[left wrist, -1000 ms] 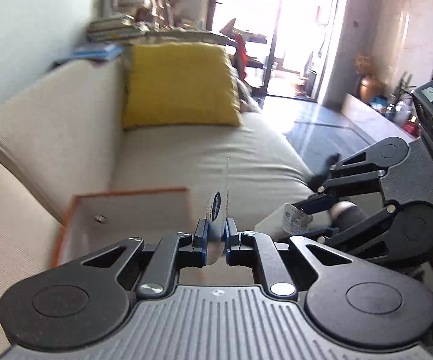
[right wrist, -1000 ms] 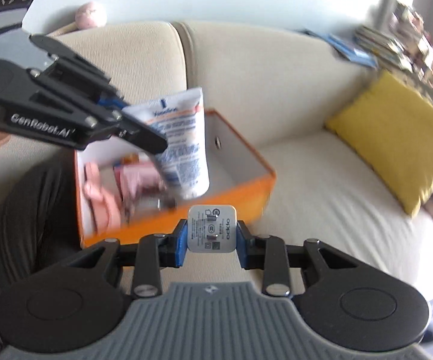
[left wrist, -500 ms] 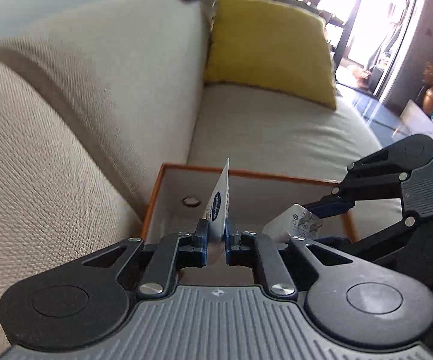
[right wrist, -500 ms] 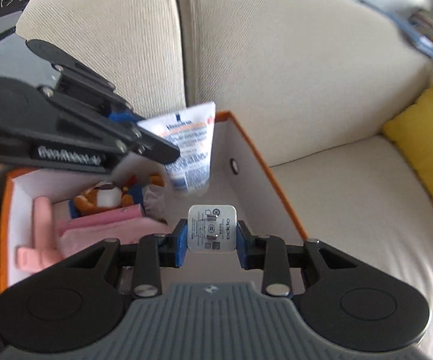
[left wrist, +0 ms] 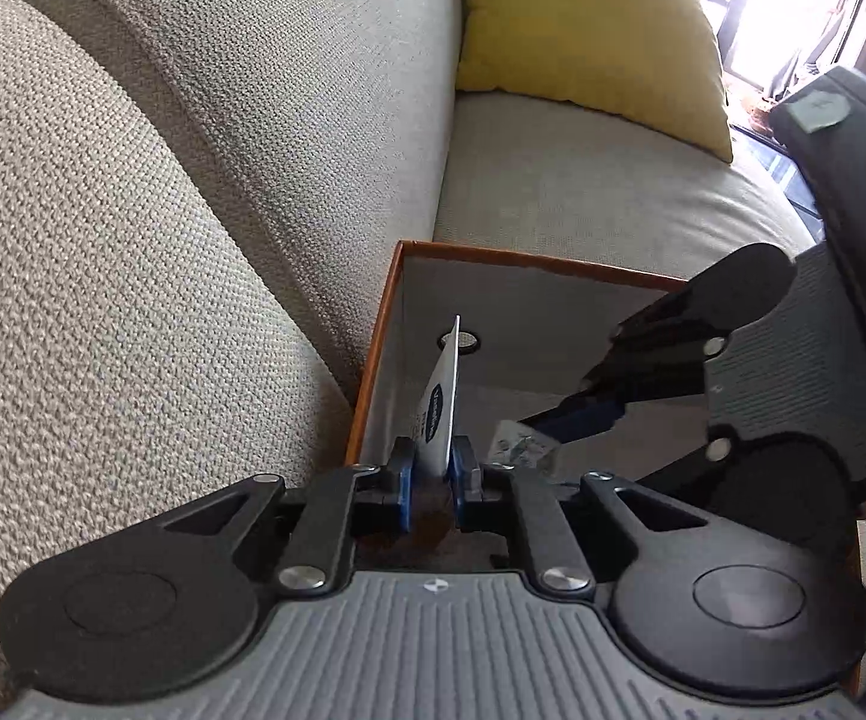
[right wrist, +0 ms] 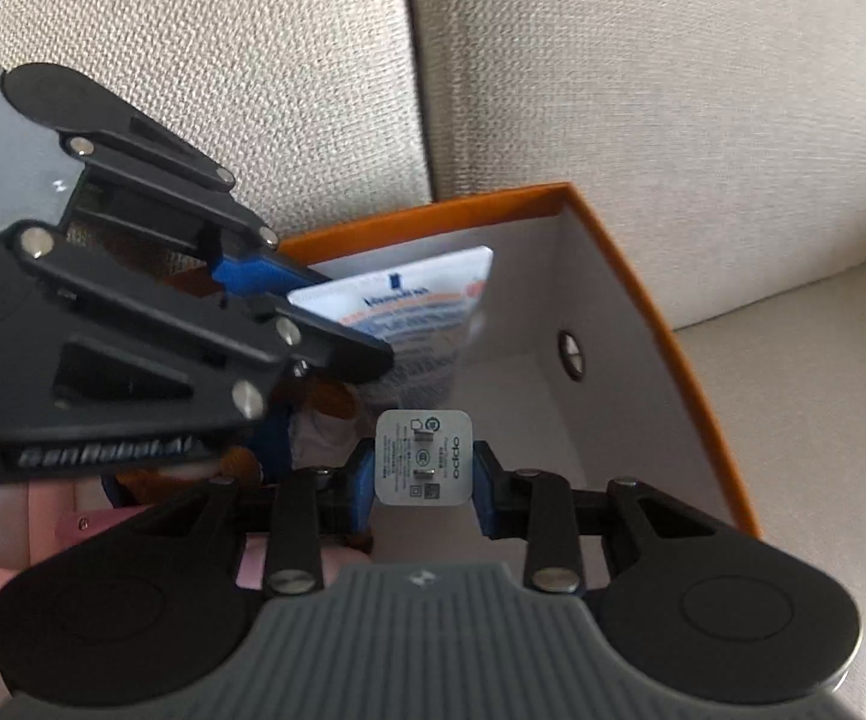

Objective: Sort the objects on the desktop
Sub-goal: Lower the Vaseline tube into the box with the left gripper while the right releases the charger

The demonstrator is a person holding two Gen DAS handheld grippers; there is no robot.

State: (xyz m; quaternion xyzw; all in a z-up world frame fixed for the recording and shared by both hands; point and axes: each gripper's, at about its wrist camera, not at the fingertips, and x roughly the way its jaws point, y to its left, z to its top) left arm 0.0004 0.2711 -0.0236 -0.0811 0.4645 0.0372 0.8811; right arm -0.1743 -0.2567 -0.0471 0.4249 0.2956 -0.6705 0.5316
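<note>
An orange box (right wrist: 643,276) with white inner walls sits on a beige sofa; it also shows in the left wrist view (left wrist: 529,261). My left gripper (left wrist: 433,474) is shut on a white lotion tube (left wrist: 442,396), held edge-on inside the box. The tube also shows in the right wrist view (right wrist: 414,318), with the left gripper (right wrist: 288,312) gripping it. My right gripper (right wrist: 423,477) is shut on a white phone charger (right wrist: 423,456), low inside the box. The right gripper also shows in the left wrist view (left wrist: 553,429), with the charger (left wrist: 520,447).
Pink items (right wrist: 90,531) and an orange-brown toy (right wrist: 330,399) lie in the box's left part. The sofa backrest (left wrist: 192,150) stands close behind the box. A yellow cushion (left wrist: 589,24) rests further along the seat (left wrist: 601,180).
Both grippers have gone down and forward into the box with their objects. The tube and charger now sit below the box's rim.
</note>
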